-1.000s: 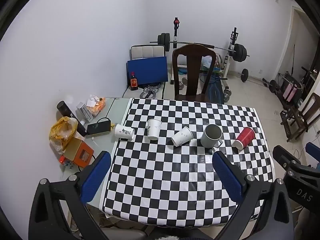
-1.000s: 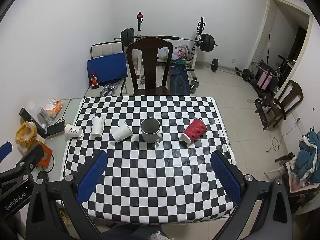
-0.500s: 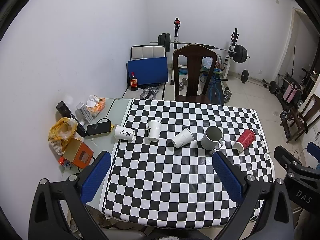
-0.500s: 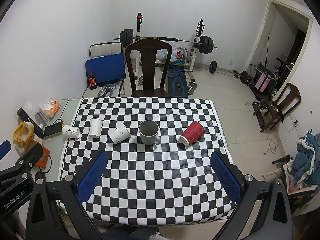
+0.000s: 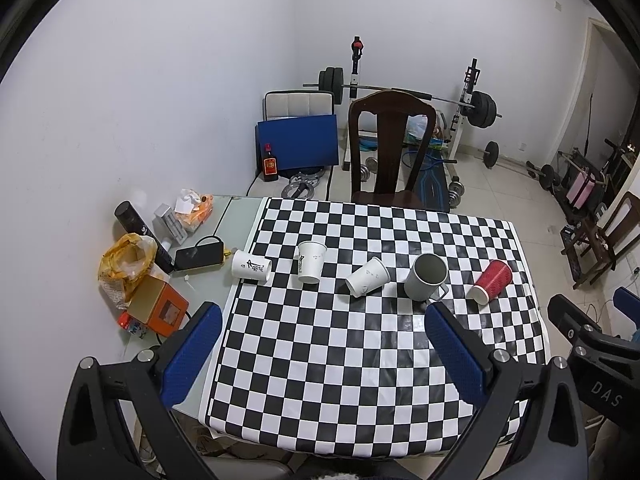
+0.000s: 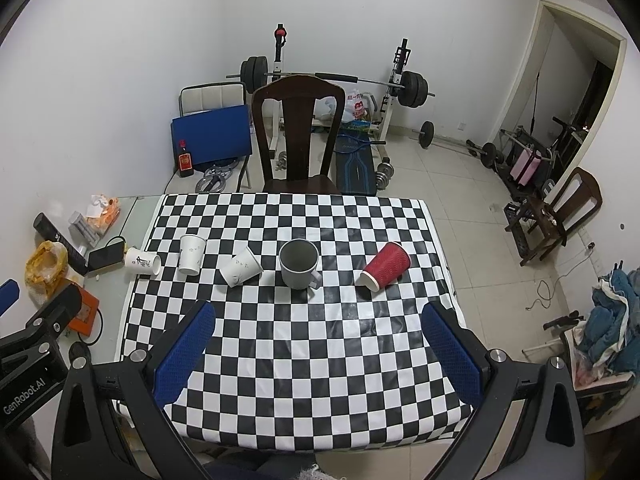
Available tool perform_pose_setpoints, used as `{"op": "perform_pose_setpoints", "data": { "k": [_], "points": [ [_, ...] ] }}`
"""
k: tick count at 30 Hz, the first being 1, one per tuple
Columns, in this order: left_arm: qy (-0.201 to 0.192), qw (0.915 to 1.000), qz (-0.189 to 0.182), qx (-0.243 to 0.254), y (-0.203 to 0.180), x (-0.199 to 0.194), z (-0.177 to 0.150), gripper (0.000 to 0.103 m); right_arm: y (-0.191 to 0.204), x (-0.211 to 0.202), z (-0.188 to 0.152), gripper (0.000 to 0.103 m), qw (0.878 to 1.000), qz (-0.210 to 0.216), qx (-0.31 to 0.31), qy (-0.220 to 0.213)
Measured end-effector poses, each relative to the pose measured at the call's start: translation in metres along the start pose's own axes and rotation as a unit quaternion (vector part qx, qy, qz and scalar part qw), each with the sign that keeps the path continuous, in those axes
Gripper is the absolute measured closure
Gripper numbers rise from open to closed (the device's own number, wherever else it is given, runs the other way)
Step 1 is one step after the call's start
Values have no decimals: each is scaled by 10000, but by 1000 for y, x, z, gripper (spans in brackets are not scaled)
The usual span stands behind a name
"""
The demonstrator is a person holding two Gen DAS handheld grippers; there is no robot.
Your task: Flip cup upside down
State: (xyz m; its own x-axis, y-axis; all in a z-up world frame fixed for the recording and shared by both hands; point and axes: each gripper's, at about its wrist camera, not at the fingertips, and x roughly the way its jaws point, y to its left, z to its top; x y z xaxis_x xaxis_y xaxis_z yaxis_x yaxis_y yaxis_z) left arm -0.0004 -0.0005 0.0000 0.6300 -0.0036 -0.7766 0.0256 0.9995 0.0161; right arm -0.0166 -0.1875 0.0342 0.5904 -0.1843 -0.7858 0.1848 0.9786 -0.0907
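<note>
A counter covered by a black-and-white checkered cloth is seen from above by both wrist cameras. Five cups are lined up in a row across its middle. At the left end, a white paper cup with black writing is lying on its side at the cloth's edge, its mouth turned toward the cloth. Just beside it, an upright white paper cup is standing mouth up. Next, a tipped white paper cup is lying tilted on its side. A grey mug is standing upright near the centre, mouth up, with its handle toward the near right. Well apart to the right, a red ribbed cup is lying on its side with its mouth toward the near left.

The left gripper is held above the near part of the counter with its blue-padded fingers spread wide and nothing between them. The right gripper is likewise held over the near edge, its fingers wide apart and gripping nothing. Neither is touching any cup.

A dark wooden chair is placed at the far side of the counter. On the bare strip left of the cloth, an orange box, a yellow bag and a dark phone are seen.
</note>
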Motion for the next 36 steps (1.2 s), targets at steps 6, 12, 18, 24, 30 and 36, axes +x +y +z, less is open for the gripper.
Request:
{"op": "perform_pose_setpoints", "data": {
  "k": [6,12,18,24,30,36],
  "points": [
    [3,10000,-18,-7,0,0,0,0,-1,0,1,0,10000,-15,0,1],
    [4,10000,-8,-11,-1,0,0,0,0,-1,1,0,10000,-19,-13,4],
    [-11,10000,-16,-13,0,-1,0,0,0,-1,1,0,10000,-17,-7,-1],
    [-3,10000,-20,-17,0,-1,0,0,0,-2,1,0,10000,-24,-14,-3],
    [-13,10000,-20,-17,0,-1,0,0,1,-2,1,0,10000,-22,-13,-3],
    [-7,10000,-29,-21,0,-1,-1,0,0,-3,2,0,10000,-29,-10,-10]
  ]
}}
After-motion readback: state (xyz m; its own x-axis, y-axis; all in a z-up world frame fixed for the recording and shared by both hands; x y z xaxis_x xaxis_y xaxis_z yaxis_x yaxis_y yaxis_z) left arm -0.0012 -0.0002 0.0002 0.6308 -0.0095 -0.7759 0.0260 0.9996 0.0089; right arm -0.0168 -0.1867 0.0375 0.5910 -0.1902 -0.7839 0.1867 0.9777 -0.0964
